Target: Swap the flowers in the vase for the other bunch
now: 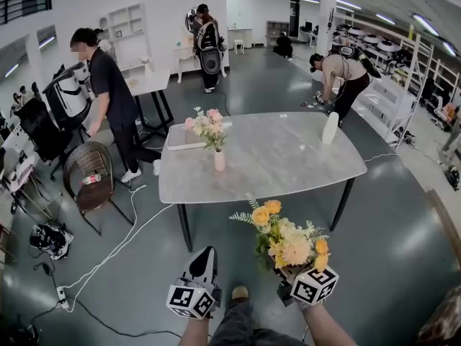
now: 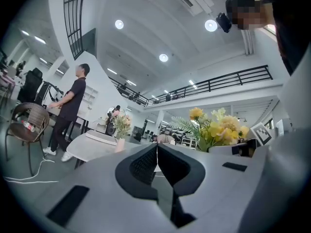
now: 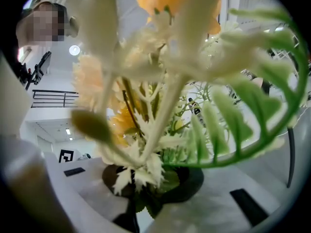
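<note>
Yellow bunch (image 1: 289, 244) is near and right, stems clamped tight in the right gripper (image 1: 292, 271). Left gripper (image 1: 205, 256) is beside it, jaws pressed together on nothing. Pink flowers (image 1: 207, 127) stand in the vase (image 1: 220, 160) on the grey table (image 1: 288, 164) beyond.

Mid-frame, a grey stone-look table (image 1: 281, 164) on dark legs — left of its centre a pink vase (image 1: 220, 161) of pink flowers (image 1: 207, 127), a flat white board (image 1: 184, 145) beside it, a white bottle (image 1: 330, 128) upper right.

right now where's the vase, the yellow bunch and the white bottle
vase (image 1: 220, 161), head view, its pink body
yellow bunch (image 1: 292, 248), head view, a pale bloom at its middle
white bottle (image 1: 330, 128), head view, its body
</note>
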